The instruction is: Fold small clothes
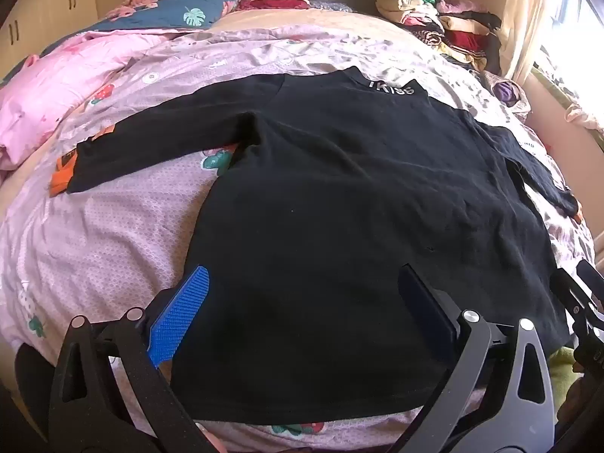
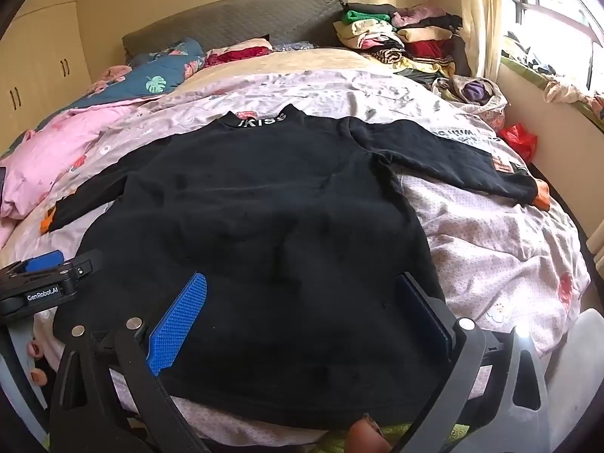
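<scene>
Black long-sleeved knit top [image 1: 339, 188] lies flat, face down, on pink patterned bed cover [image 1: 105, 234], sleeves spread out to both sides.

Left gripper [image 1: 302, 302] hangs over hem w/ jaws wide, nothing held. Right gripper [image 2: 302, 302] same: wide, empty.

Risks, as I judge: blue ribbed pads [image 1: 181, 317] may pinch cover along w/ hem; soft bedding could bunch, skewing the fold.
</scene>
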